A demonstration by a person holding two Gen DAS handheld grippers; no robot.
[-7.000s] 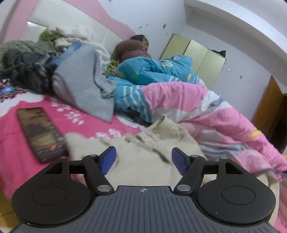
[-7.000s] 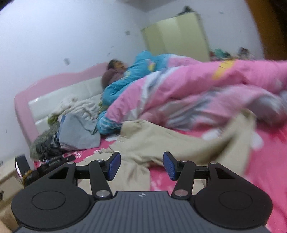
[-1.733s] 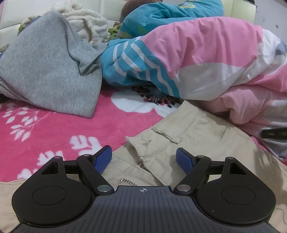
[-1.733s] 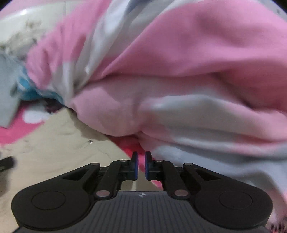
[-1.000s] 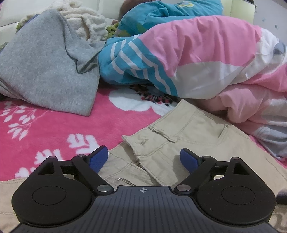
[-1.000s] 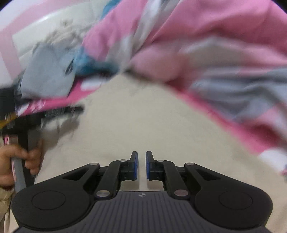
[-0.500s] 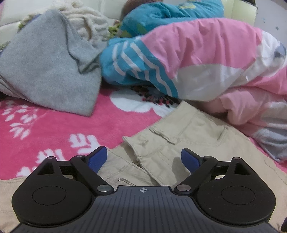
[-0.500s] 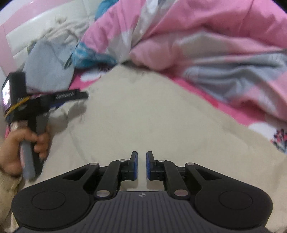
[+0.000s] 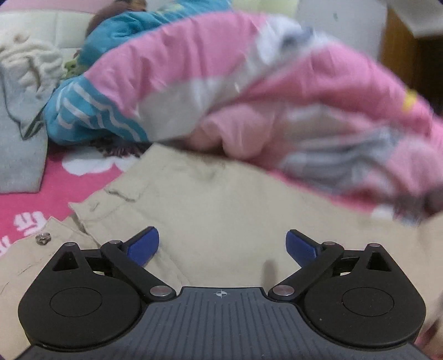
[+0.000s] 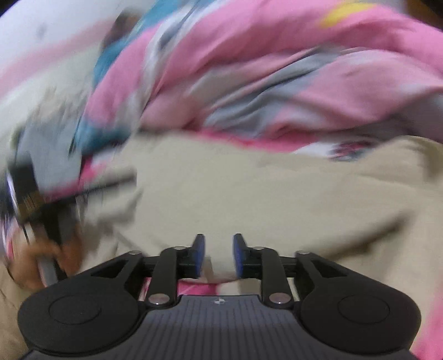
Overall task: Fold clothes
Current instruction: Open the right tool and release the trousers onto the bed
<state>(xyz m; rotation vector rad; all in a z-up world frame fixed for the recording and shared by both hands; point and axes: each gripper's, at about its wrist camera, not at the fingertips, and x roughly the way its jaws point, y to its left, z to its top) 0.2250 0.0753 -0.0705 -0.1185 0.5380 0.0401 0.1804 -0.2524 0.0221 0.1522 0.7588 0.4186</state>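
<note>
Lying across a hot-pink floral blanket (image 9: 69,185) on the bed: beige trousers (image 9: 221,205), spread flat, waistband and a metal button (image 9: 44,238) showing toward the left of the left wrist view. Bunching up just behind the trousers, a pink, white and teal quilt (image 9: 249,83), its lower edge touching the beige cloth. Sitting at the far left, a grey garment (image 9: 19,155) with a cream knit (image 9: 30,66) heaped behind it. Resting beneath the teal part of the quilt near the headboard, a person's head (image 9: 116,11).

Hovering over the trousers, left gripper (image 9: 222,246) spread wide, having just been opening further, blue pads (image 9: 142,245) clear of the cloth and nothing between them.

Blurring heavily in the right wrist view. Hanging over the near edge of the trousers (image 10: 249,188), right gripper (image 10: 219,254) with jaws partly parted, having just been opening; beige cloth showing through the gap, pads not pressing on it. Gripping the other tool's handle at the far left, a hand (image 10: 36,260), smeared by motion.
</note>
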